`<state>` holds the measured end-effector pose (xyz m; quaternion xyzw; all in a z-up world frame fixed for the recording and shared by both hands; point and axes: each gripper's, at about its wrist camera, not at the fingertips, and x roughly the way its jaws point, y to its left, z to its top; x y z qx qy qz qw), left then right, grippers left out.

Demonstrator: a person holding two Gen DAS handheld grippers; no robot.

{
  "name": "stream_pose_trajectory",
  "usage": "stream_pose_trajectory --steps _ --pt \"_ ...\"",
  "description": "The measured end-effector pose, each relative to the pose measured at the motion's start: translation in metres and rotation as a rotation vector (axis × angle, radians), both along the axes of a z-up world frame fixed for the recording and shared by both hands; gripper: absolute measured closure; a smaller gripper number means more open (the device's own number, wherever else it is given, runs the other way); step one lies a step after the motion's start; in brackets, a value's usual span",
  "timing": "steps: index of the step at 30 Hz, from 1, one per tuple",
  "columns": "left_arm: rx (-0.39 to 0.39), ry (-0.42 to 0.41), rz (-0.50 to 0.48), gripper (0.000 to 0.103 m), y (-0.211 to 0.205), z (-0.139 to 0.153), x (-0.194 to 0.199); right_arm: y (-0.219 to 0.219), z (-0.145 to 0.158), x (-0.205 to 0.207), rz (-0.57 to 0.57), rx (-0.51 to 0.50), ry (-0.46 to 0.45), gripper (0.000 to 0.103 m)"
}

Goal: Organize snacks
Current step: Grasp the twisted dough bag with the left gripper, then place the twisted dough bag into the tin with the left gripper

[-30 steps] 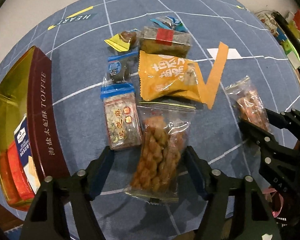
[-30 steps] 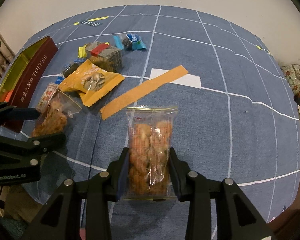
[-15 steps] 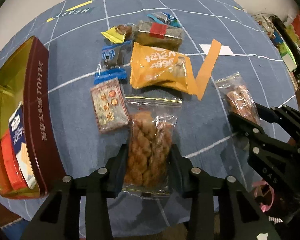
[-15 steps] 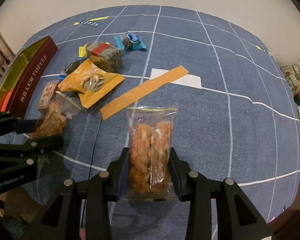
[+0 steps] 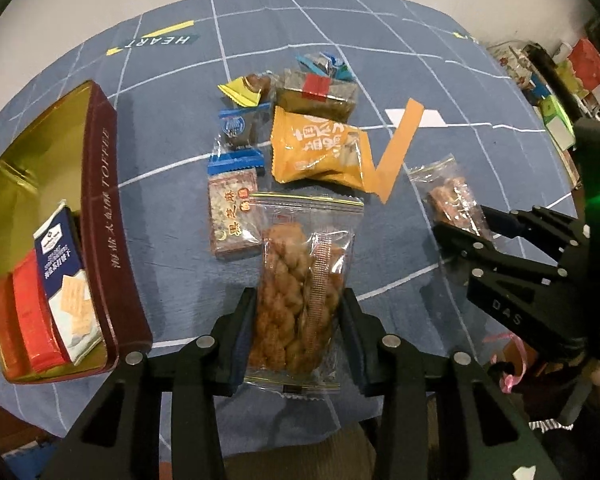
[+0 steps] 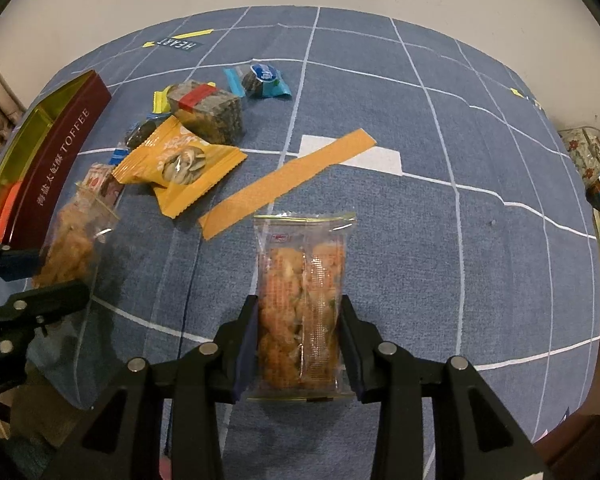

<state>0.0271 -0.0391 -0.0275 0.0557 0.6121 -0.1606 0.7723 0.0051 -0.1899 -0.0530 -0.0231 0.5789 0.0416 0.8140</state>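
Note:
My left gripper (image 5: 298,312) is shut on a clear packet of fried dough twists (image 5: 300,292), held just above the blue cloth. A second clear twist packet (image 6: 302,308) is clamped in my right gripper (image 6: 300,320), which is shut; that packet also shows at the right of the left wrist view (image 5: 452,196). To the left stands an open maroon toffee tin (image 5: 100,220) with several packets inside. Loose snacks lie ahead: an orange seed packet (image 5: 320,148), a sesame bar (image 5: 232,208), a dark cake with a red label (image 5: 320,92) and small wrapped candies (image 5: 236,124).
The blue cloth (image 6: 440,200) with white lines covers the table, and an orange paper strip (image 6: 288,180) lies on it. Boxes and clutter (image 5: 560,80) stand beyond the table's right edge. The table's near edge runs just below both grippers.
My left gripper closed on the twist packet that lay between its fingers, then lifted it a little off the cloth. The right gripper kept still with its packet.

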Motion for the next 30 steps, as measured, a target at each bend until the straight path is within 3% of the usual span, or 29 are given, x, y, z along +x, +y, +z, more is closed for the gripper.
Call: stream_pose_trajectory --steps 15,24,30 --pt "-0.033 -0.062 0.077 0.066 0.034 0.026 0.007 0.001 0.0 0.007 -0.032 0.016 0.022 0.059" --pt "-0.038 -0.108 0.261 0.066 0.101 0.048 0.029 0.001 -0.001 0.008 -0.038 0.012 0.023 0.061" --pt "0.013 -0.115 0.418 0.066 0.164 0.049 0.04 0.0 -0.001 0.007 -0.038 -0.001 0.025 0.061"
